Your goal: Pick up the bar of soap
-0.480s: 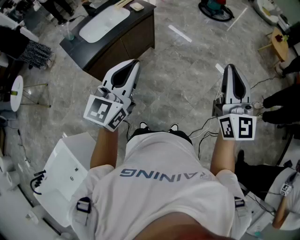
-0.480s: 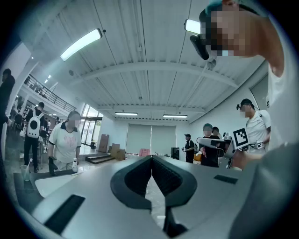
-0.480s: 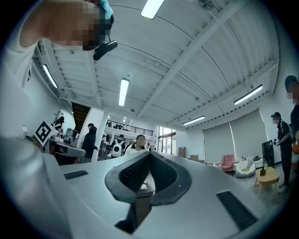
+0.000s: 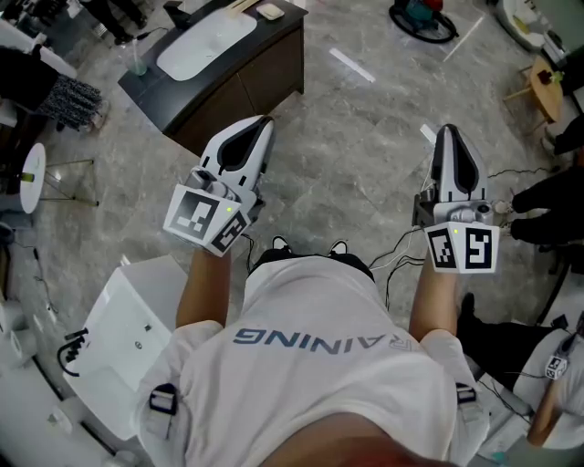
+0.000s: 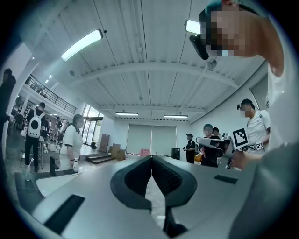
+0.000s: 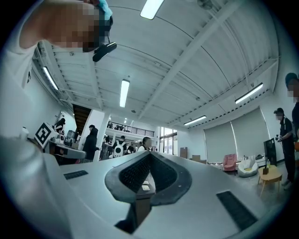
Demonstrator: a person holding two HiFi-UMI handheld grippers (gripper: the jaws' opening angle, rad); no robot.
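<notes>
The grey stone floor (image 4: pixel 365 155) looks smooth and shiny. Ahead and to the left stands a dark worktop (image 4: pixel 285 22) with a long white basin (image 4: pixel 203 41) set in it. At its far corner lies a little pale block (image 4: pixel 266 12), flat and square-edged. It is probably the soap, but it is too small to be sure or to tell its long way. The left tongs (image 4: pixel 263 122) are nearer to it than the right tongs (image 4: pixel 448 131). Both are well apart from it, squeezed together and holding nothing.
</notes>
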